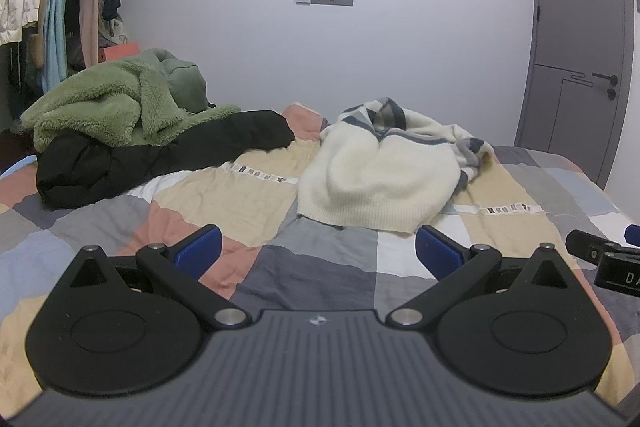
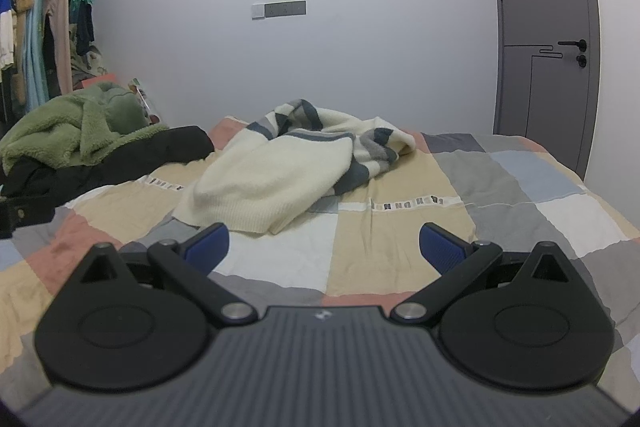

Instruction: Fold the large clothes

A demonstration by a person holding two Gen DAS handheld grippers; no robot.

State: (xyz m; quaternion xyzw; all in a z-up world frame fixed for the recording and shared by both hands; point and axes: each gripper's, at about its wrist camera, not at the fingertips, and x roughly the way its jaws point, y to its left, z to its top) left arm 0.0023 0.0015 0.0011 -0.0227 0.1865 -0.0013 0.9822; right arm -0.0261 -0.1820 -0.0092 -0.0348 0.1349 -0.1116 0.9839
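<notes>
Both claws, the left claw [image 1: 316,251] and the right claw [image 2: 324,247], are hovering spread and empty above the bed [image 2: 500,187]. The cream sweater [image 1: 372,171] is lying crumpled just ahead; I think taking its ribbed hem [image 2: 240,217] at two corners is the best start.

The left gripper [image 1: 317,251] sits low in the frame's bottom half, blue-padded fingers [image 1: 198,251] spread wide and holding nothing. The right gripper [image 2: 324,249] matches that pose, its tip also showing at the left view's right edge.

Fuzzy knit sweater [image 1: 376,179], seemingly crinkled cotton quilt [image 1: 248,195], ribbed fingers [image 1: 200,251]
</notes>
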